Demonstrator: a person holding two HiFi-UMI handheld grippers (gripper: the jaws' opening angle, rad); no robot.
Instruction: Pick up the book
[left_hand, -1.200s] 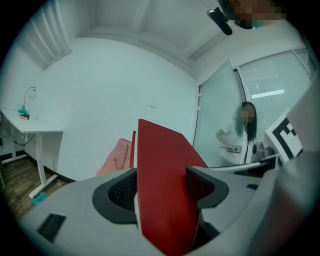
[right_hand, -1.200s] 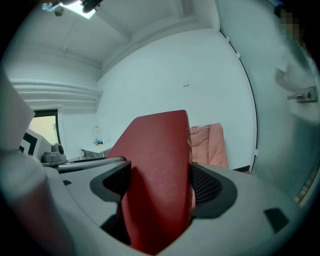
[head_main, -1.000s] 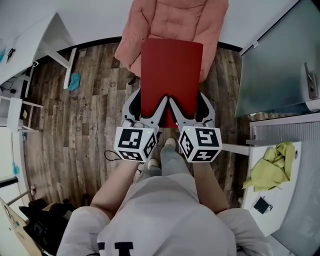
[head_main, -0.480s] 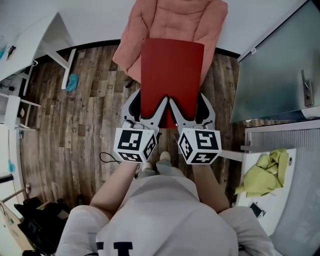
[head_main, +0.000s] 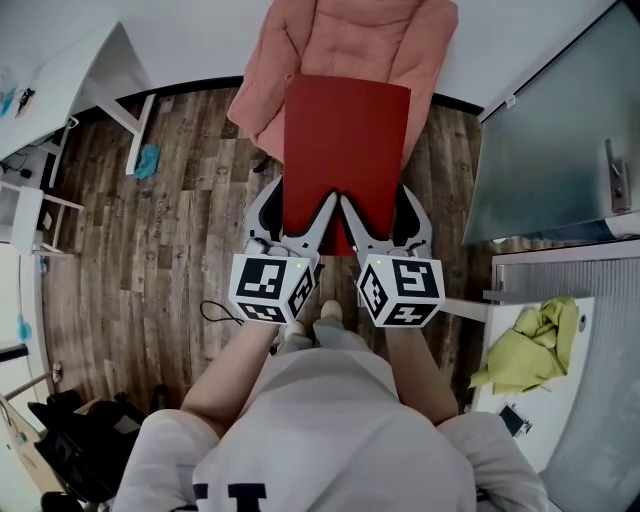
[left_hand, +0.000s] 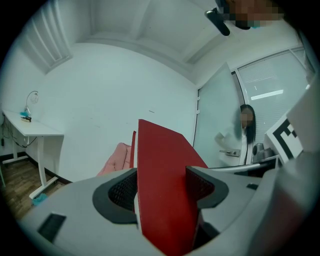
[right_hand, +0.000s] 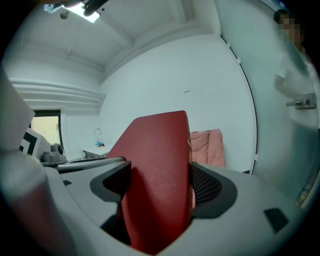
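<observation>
Left hand-held gripper (head_main: 300, 196) — book (head_main: 346, 140) edge hidden

Plain red book (head_main: 346, 150), closed, held aloft roughly flat, near edge clamped

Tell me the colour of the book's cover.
The book is plain dark red, clearest in the head view.

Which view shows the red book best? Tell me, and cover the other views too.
Head view: the red book shows its whole cover, over the pink chair. The left gripper view and right gripper view each show only a foreshortened slice of it, clamped between the jaws.
</observation>
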